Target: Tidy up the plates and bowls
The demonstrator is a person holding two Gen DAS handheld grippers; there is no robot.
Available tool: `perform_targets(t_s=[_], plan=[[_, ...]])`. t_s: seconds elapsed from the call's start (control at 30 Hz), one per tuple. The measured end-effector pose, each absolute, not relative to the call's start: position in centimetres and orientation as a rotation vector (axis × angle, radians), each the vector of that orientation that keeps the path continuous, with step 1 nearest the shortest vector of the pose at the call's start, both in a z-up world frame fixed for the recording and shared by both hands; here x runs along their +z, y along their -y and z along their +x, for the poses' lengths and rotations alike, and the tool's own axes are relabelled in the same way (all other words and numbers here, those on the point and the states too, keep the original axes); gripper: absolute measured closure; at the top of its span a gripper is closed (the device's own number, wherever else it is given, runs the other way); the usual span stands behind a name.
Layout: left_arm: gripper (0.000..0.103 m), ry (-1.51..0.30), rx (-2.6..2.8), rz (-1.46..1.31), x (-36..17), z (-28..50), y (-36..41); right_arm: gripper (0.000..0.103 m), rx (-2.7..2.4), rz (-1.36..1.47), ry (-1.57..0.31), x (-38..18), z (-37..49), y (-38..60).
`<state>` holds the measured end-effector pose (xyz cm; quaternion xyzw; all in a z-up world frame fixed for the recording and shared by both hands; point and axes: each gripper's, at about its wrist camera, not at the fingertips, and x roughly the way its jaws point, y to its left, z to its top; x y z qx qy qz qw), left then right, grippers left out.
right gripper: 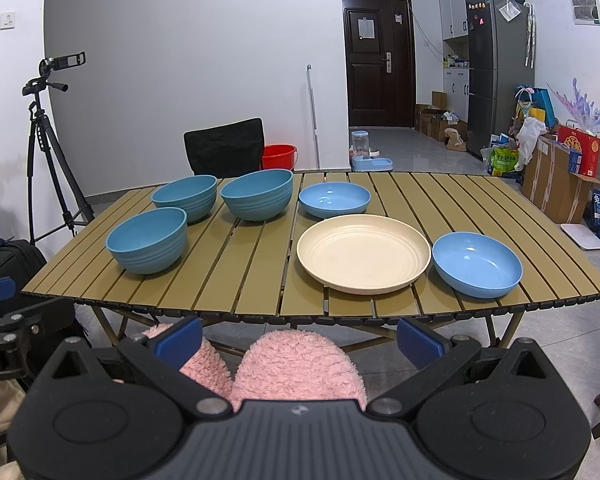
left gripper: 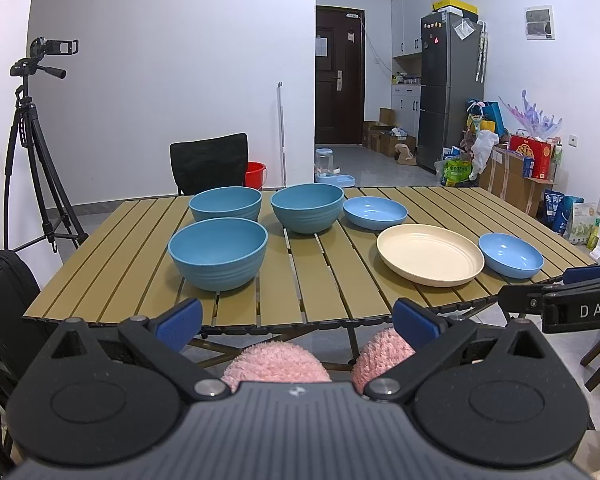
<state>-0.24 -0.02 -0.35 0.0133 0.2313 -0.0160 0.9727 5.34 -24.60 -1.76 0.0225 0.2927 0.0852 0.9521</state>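
Three deep bowls (right gripper: 204, 216) clustered left on the worktop (right gripper: 260, 280), cream plate (right gripper: 363, 253) between two shallow blue dishes (right gripper: 477, 263). Both hand-held grippers (left gripper: 298, 320) (right gripper: 299, 338) wide, empty, short of the edge. Risk: thin rims slipping, neighbours getting knocked.

Desk (right gripper: 260, 280): carries three deep bowls on the left, the plate and two shallow bowls on the right.
Near bowl (right gripper: 147, 239): front left.
Far-left bowl (right gripper: 185, 197): just behind it.
Middle bowl (right gripper: 257, 194): right of the far-left bowl.
Far shallow bowl (right gripper: 334, 199): behind the plate (right gripper: 363, 253).
Near shallow bowl (right gripper: 477, 264): just right of the plate.
Chair (right gripper: 225, 147): behind the desk.
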Motion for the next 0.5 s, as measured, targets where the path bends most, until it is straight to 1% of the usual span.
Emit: perform_targets(t_s=[0.5], plan=[[0.0,-0.466,-0.031,0.028,-0.37,-0.26,0.05,0.0,0.173,0.046,-0.597,-1.81,5.47,24.59]])
